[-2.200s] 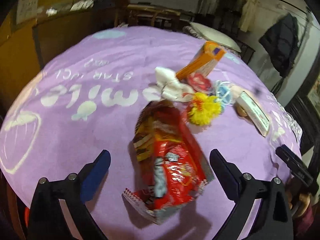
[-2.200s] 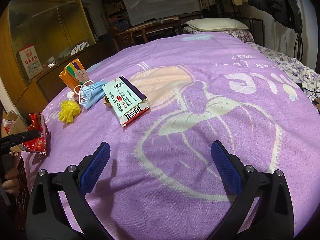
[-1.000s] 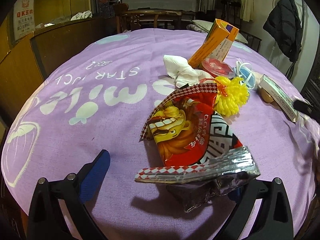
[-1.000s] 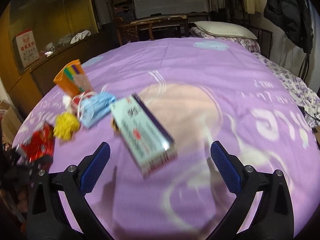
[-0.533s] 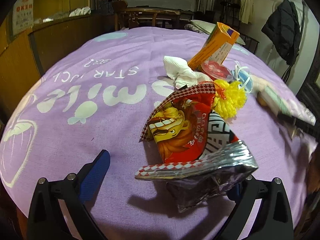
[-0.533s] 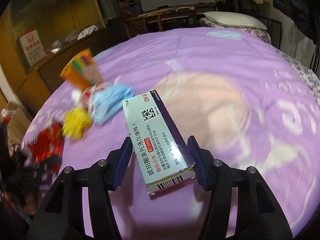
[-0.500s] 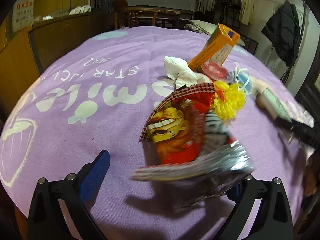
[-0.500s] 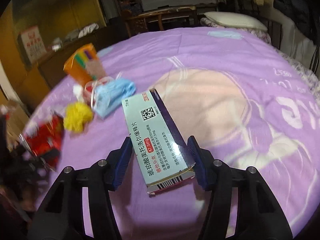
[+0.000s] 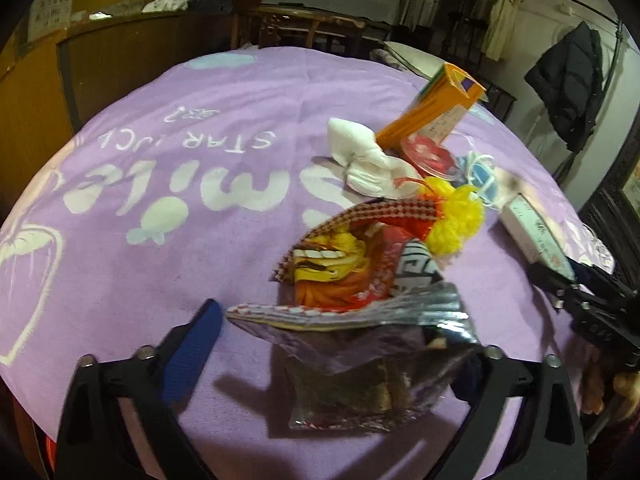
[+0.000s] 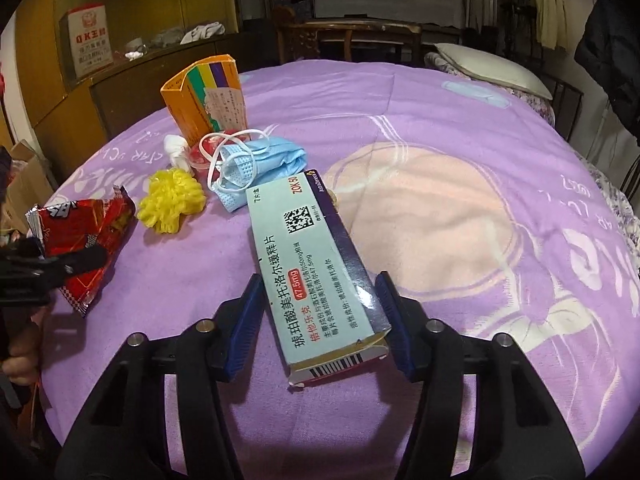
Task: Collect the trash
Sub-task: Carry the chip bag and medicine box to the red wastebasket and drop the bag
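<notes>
The medicine box (image 10: 316, 276), pale blue with a dark side and a barcode end, sits lengthwise between the right gripper (image 10: 320, 320) pads, which are closed in against its two long sides; the barcode end points back toward the wrist. It looks like light, stiff cardboard, likely to crush if squeezed hard, so the flat long sides near the middle seem the sound place to hold.

The left gripper (image 9: 340, 360) stands wide, its left pad clear; the red snack bag (image 9: 360, 272) lies across the gap with its foil mouth against the right finger. Whether anything pinches it I cannot tell. The bag looks thin, crinkly and slippery, best taken by the sealed edge.

Ahead and left of the right gripper, on the purple bedspread (image 10: 480, 160), lie a blue face mask (image 10: 264, 160), a yellow pom-pom (image 10: 172, 200), a small red-lidded cup (image 10: 204, 156), a white crumpled tissue (image 10: 176, 148) and an orange carton (image 10: 208, 100).
</notes>
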Demonstrator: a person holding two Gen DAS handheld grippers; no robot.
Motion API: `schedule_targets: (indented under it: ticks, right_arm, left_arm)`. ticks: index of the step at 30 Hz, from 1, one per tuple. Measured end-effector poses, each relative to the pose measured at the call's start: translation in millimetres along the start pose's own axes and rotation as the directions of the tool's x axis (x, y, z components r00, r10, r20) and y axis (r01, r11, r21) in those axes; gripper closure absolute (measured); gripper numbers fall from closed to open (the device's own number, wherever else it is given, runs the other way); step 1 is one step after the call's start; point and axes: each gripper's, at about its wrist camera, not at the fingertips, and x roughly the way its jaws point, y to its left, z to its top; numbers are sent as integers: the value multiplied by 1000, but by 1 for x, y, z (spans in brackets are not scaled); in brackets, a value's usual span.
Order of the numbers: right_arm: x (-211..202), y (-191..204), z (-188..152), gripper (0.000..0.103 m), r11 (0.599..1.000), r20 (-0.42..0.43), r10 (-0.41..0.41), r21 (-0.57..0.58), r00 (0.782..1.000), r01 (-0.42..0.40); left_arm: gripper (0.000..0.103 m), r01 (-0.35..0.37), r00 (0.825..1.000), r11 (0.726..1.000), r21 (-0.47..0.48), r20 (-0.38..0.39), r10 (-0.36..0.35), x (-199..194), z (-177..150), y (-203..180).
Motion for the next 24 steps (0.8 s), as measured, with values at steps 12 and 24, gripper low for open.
schedule_targets:
  ticks: [12,24]
  right_arm:
    - [-43,17,19,51,992,131,108,48,985,-115]
    - [-108,63,28,50,964,212,264,-24,941,-265]
  left_arm:
    - [84,39,989,998,49,140,-46,-82,20,-6]
    - [84,-60,960,998,0,274,58,-198,-11,28]
